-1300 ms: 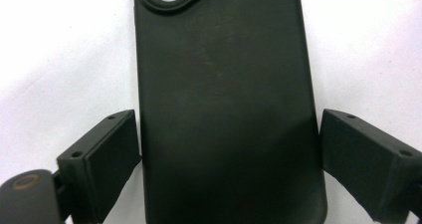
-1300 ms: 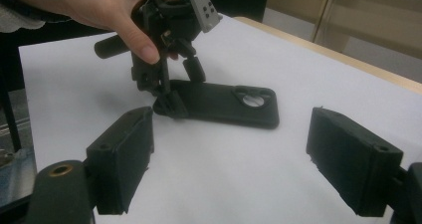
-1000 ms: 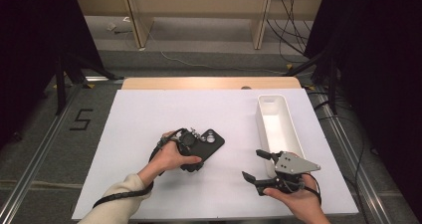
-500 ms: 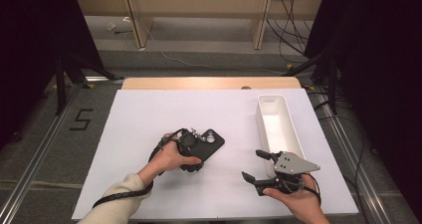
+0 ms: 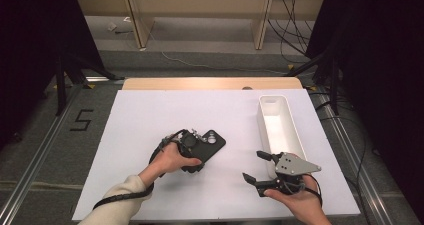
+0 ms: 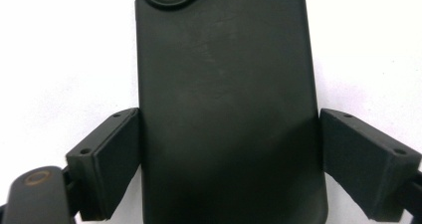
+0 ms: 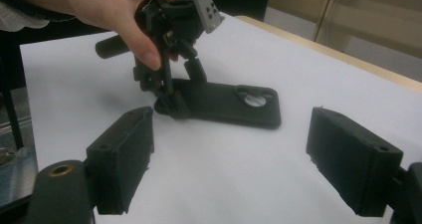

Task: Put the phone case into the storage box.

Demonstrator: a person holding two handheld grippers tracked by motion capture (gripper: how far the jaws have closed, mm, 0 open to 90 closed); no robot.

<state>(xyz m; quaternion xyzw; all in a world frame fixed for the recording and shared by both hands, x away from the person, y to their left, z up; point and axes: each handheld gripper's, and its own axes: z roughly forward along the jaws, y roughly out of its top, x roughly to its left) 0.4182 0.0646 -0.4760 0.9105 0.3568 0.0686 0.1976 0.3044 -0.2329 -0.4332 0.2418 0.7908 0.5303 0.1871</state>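
Two hand-held grippers over white table (image 5: pixel 150 115): left hand-held gripper (image 5: pixel 192 152) closing, pads touching black phone case (image 5: pixel 209 144); right hand-held gripper (image 5: pixel 261 171) open, empty.

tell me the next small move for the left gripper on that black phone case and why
Probably close a little further, then lift. The left gripper straddles the black phone case, its fingers at both long edges and just closing in, and the case lies flat on the white table.

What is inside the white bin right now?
The white bin looks bare inside in the high view. Its near end is hidden behind the right gripper, so that part is unconfirmed.
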